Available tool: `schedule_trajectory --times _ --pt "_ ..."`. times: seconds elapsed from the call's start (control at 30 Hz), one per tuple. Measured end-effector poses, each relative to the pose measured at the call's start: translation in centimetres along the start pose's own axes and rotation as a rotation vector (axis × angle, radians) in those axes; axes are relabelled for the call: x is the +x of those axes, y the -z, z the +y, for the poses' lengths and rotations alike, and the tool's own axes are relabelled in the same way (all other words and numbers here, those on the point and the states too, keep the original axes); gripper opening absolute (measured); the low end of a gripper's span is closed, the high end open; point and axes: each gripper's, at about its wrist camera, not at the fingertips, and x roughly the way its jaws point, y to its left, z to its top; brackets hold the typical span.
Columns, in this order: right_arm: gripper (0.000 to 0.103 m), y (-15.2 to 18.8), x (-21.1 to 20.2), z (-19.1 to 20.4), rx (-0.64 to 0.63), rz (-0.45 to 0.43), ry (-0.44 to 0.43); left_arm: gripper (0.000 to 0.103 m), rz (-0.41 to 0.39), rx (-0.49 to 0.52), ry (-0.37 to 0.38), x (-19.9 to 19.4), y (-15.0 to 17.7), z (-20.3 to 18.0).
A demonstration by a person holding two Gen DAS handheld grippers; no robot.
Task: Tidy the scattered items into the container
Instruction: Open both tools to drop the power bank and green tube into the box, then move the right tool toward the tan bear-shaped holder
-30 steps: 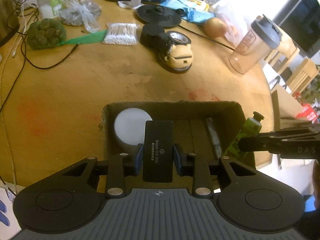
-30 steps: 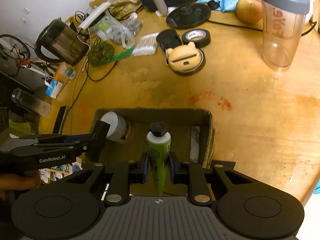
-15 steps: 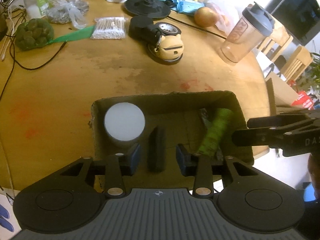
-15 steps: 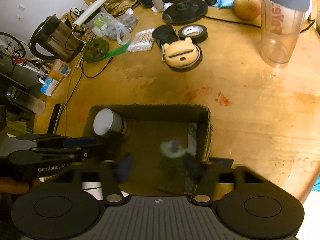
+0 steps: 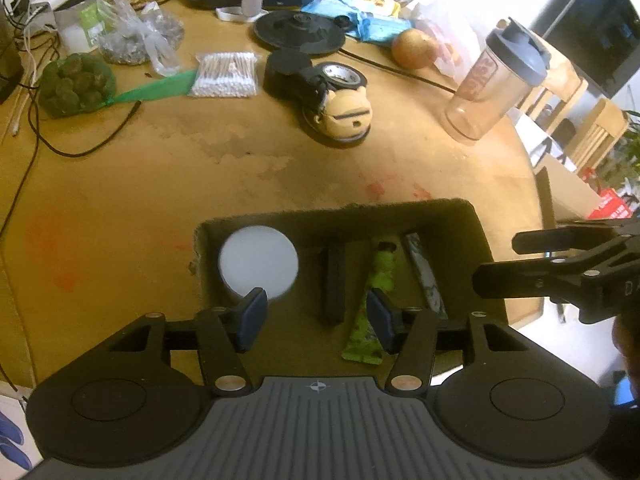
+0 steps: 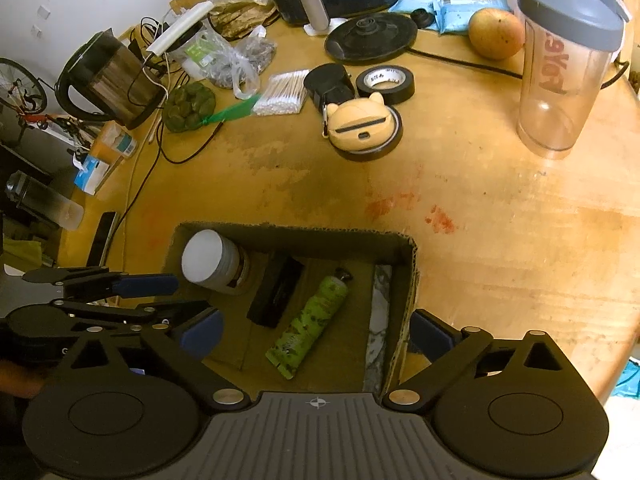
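Cardboard box [image 6: 412, 276], open at the top, sits at the near edge of the round wooden counter [image 6: 500, 216], whose worn top carries reddish stains just beyond the box's far wall. Across the far side of the counter we see a clear shaker bottle [image 6: 560, 68] with a grey lid, an orange fruit [image 6: 495, 34], a roll of black tape [image 6: 385, 85], a tan bear-shaped case [image 6: 362, 130], a pack of cotton swabs [image 6: 283, 94], a net of dark green balls [image 6: 191, 107] and a kettle [image 6: 108, 80] at the far left edge.

Inside the box a white-lidded jar [image 6: 208, 262] stands in the far left corner, a black rectangular device [image 6: 276, 292] lies beside it, a green tube [image 6: 310, 328] lies slantwise in the middle, and a marbled strip [image 6: 378, 320] runs along the right wall.

Our left tongs [image 5: 316, 320] are opening over the box, pressing on nothing. Our right tongs [image 6: 316, 338] are opening wide and grip nothing either.
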Motion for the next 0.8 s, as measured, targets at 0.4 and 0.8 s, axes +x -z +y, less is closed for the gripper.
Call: schedule_trajectory --times 0.4,0.8 --pt "0.103 -0.8 -0.8 0.0 -0.006 -0.086 0.032 0.069 -0.072 -0.024 -0.047 -0.7 -1.3 0.9" --pt "0.103 -2.5 -0.6 -0.2 -0.028 -0.192 0.15 0.069 -0.103 -0.039 -0.089 -1.0 -2.6 2.2"
